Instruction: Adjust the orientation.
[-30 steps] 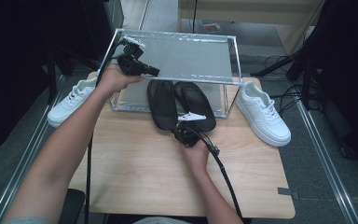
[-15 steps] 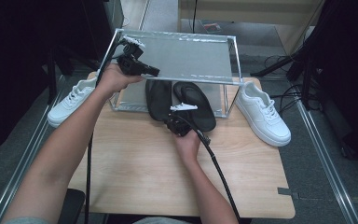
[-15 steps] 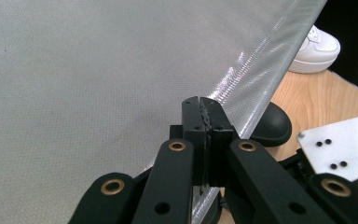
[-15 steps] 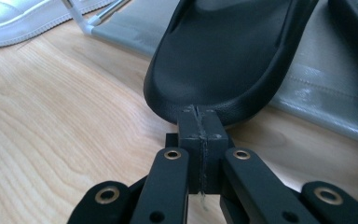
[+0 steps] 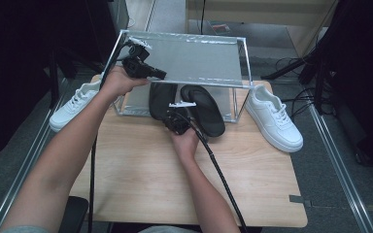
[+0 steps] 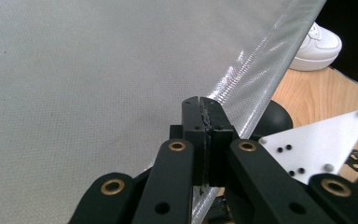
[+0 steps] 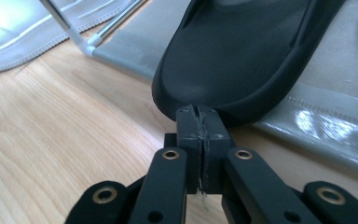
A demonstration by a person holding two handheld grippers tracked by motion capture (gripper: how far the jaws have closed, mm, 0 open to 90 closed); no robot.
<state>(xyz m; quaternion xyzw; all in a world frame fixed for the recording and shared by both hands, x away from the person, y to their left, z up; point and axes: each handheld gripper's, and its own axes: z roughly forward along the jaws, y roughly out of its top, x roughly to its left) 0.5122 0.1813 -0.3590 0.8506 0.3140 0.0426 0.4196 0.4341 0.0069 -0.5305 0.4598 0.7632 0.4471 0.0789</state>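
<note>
Right hand-held gripper (image 5: 175,116), jaws closed and empty, has advanced to the left black slipper (image 7: 247,60) heel protruding from the rack (image 5: 184,58). Left hand-held gripper (image 6: 204,122) pinches the shelf edge; off-centre pushing may skew the slipper.

A matte black rubber slipper (image 5: 161,99) lay flat on the rack's (image 5: 184,57) lower grey shelf, heel overhanging the wooden table (image 5: 141,170).
</note>
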